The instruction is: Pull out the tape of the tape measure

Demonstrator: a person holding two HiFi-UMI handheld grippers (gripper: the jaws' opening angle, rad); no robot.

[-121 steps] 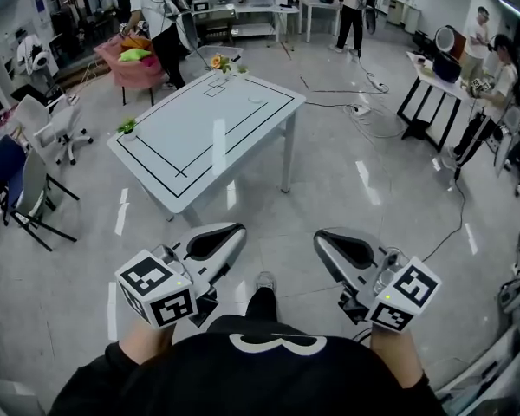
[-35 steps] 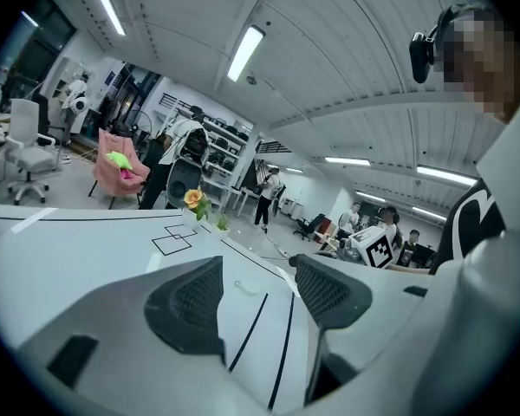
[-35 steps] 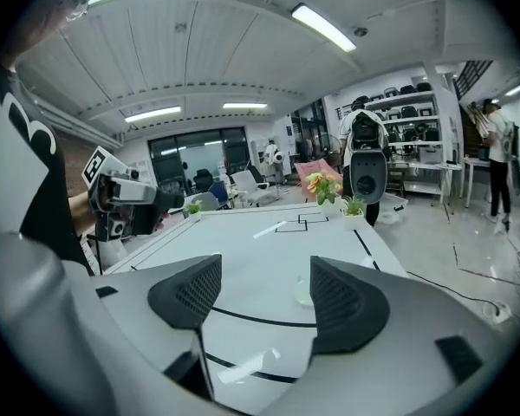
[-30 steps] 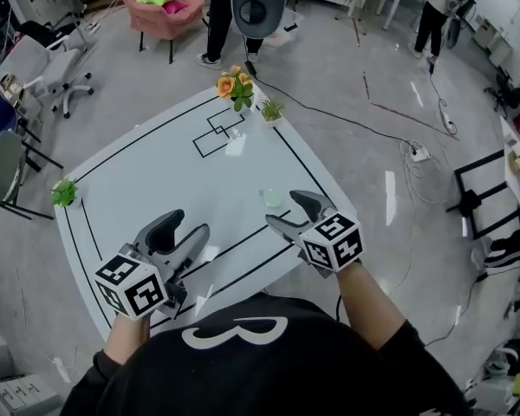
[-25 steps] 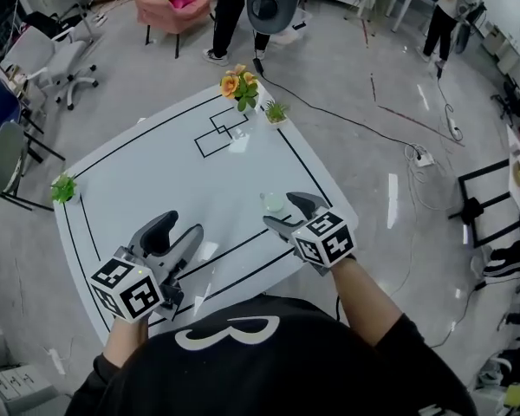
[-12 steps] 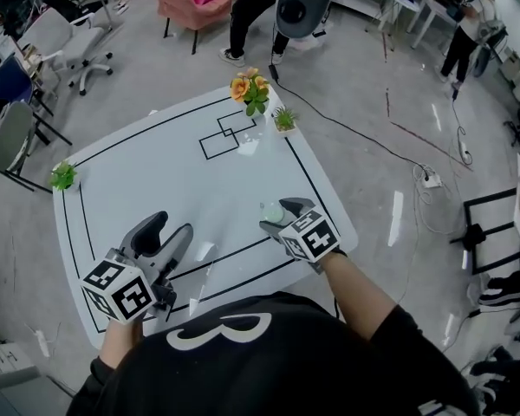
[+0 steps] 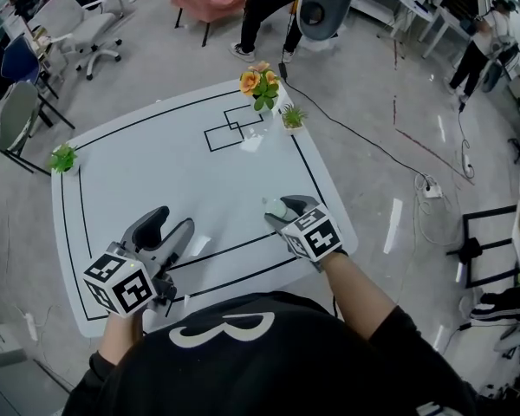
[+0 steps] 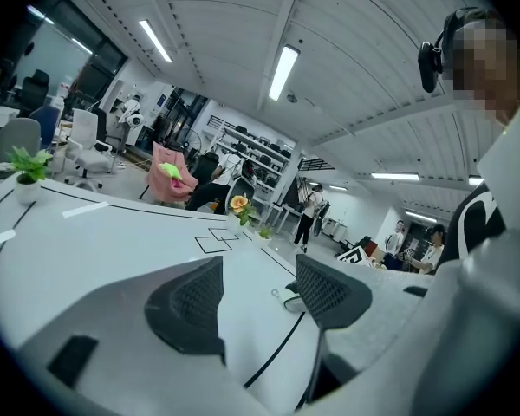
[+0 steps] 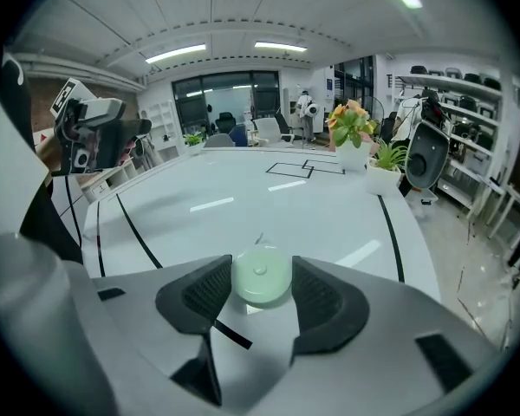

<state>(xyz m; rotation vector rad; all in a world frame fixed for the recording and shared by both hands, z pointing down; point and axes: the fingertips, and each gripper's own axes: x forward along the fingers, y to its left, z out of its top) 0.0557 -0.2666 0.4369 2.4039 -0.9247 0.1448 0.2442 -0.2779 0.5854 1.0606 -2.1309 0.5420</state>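
Near the table's right edge, the right gripper's jaws, just closing, clamp the round green tape measure by its sides. In the head view that gripper covers most of it. No view shows its tape end clearly. The left gripper hovers nearby, jaws apart, empty.

Left gripper hovering, jaws apart and empty, right gripper angling down — jaws just closing, pressing the tape measure
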